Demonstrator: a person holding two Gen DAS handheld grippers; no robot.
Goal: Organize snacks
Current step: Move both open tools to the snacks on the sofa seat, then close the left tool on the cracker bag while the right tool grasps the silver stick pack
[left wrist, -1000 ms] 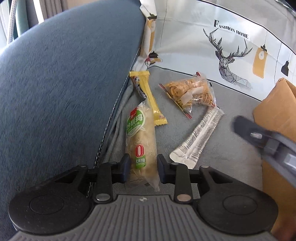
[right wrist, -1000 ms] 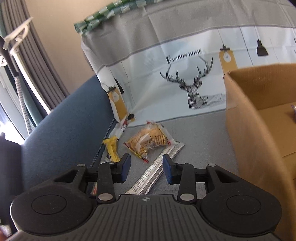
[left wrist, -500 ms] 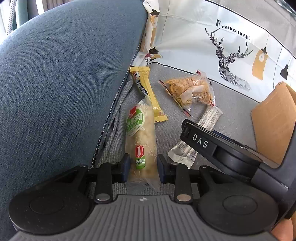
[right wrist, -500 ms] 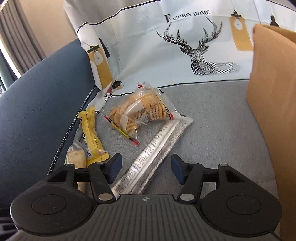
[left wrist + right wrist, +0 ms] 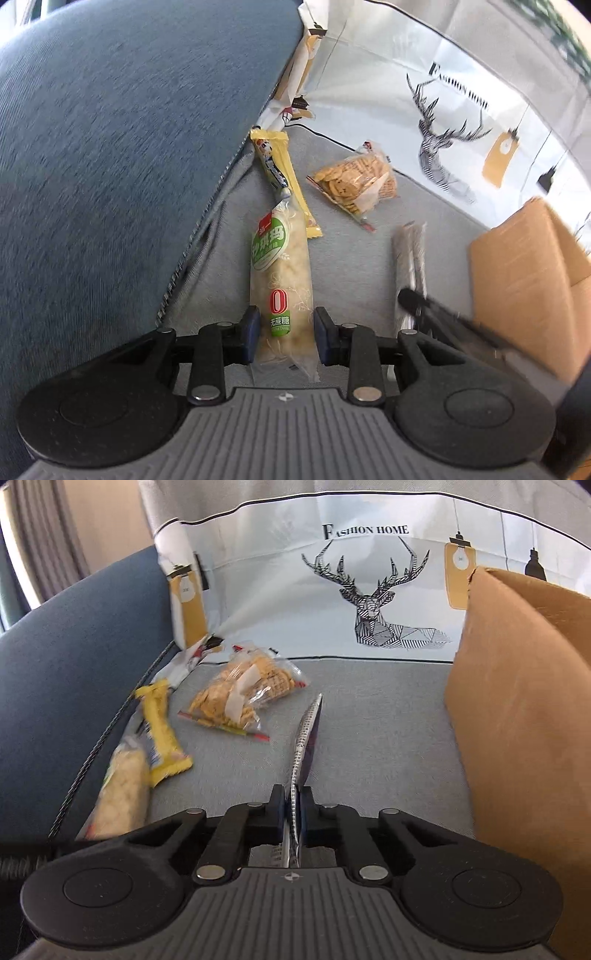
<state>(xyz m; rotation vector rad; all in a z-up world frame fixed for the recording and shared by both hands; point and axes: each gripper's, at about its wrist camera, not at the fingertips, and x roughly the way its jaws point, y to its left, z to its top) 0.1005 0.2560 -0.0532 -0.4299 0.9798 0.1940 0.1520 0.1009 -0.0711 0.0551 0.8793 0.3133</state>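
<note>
Grey sofa seat [image 5: 369,716] fills our view, a cardboard box [image 5: 517,701] at right. Our left gripper [image 5: 283,332] straddles the sachima pack [image 5: 280,273], jaws apart. Our right gripper [image 5: 293,812] pinches the silver stick [image 5: 304,734], lifted edge-on.

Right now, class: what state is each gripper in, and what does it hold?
Left gripper: open, jaws either side of the green-labelled snack bar, not clamped.
Right gripper: closed on the silver snack packet.

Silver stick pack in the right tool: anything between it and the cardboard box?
Nothing visible. The right tool is shut on the silver stick pack; only bare grey cushion lies between it and the cardboard box.
</note>
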